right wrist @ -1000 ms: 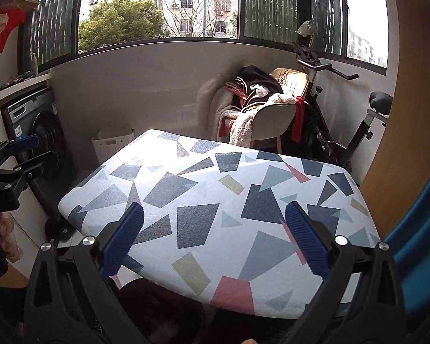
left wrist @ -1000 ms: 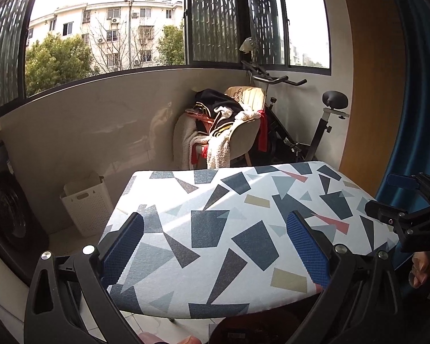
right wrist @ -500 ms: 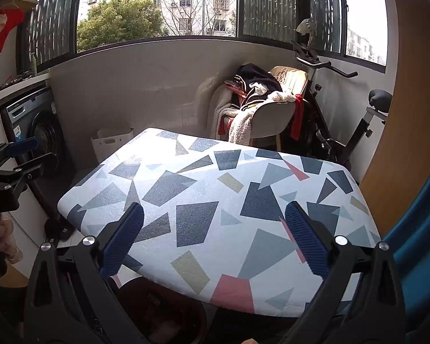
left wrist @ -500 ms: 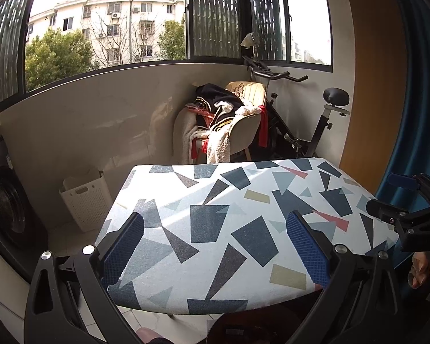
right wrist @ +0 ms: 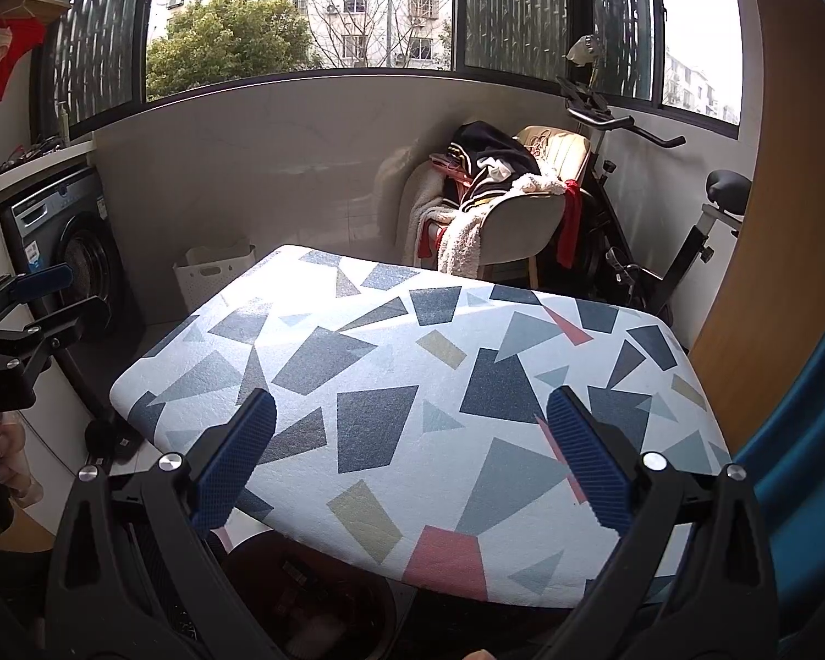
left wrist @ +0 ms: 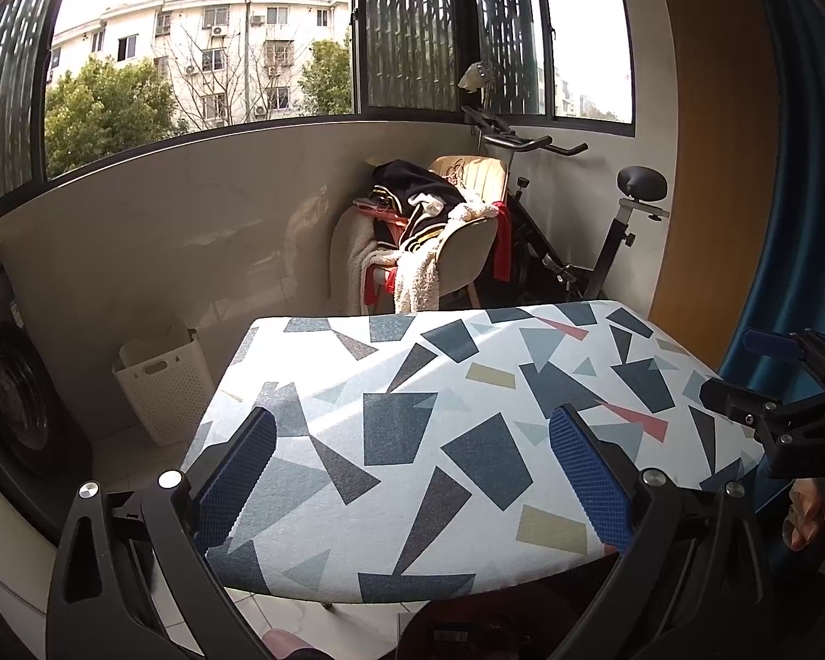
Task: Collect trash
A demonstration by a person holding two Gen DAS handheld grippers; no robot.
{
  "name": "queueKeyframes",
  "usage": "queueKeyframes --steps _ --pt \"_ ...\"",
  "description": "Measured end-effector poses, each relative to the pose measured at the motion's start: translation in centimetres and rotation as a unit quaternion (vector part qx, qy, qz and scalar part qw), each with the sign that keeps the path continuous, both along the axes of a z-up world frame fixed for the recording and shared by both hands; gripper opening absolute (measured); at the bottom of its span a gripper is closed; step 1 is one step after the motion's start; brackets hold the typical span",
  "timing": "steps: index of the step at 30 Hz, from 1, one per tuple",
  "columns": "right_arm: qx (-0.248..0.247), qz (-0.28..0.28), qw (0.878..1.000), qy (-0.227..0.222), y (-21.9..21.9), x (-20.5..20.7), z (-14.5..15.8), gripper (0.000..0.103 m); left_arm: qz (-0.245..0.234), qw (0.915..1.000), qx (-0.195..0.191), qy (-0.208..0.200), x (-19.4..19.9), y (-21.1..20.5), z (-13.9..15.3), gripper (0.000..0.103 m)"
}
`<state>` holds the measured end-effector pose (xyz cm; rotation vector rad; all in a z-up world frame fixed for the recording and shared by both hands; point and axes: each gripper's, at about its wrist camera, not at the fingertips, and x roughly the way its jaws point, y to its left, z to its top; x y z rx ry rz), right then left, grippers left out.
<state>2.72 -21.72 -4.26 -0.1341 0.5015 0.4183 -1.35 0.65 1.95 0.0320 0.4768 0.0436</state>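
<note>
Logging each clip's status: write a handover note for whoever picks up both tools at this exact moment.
Left tool: open, empty, held over the near edge of the patterned board.
Right tool: open, empty, over the same board.
No trash shows on the board top. A dark bin sits below its near edge; its contents are too dim to tell.
White basket stands on the floor by the wall, chair piled with clothes behind the board.
Done: nothing that shows.
Left: find trash, pick it up, probably drop it in the bin.

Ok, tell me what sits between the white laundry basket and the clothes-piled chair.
Nothing stands there: between the white laundry basket and the chair only bare wall and floor show, in both wrist views.
</note>
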Motion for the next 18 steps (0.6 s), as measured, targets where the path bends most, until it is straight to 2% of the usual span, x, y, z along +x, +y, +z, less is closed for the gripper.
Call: queueKeyframes --steps 18 --pt "-0.002 -0.001 1.000 0.005 -0.13 0.09 -0.28 0.097 0.005 1.0000 0.006 0.002 0.07 -0.05 -0.16 0.097"
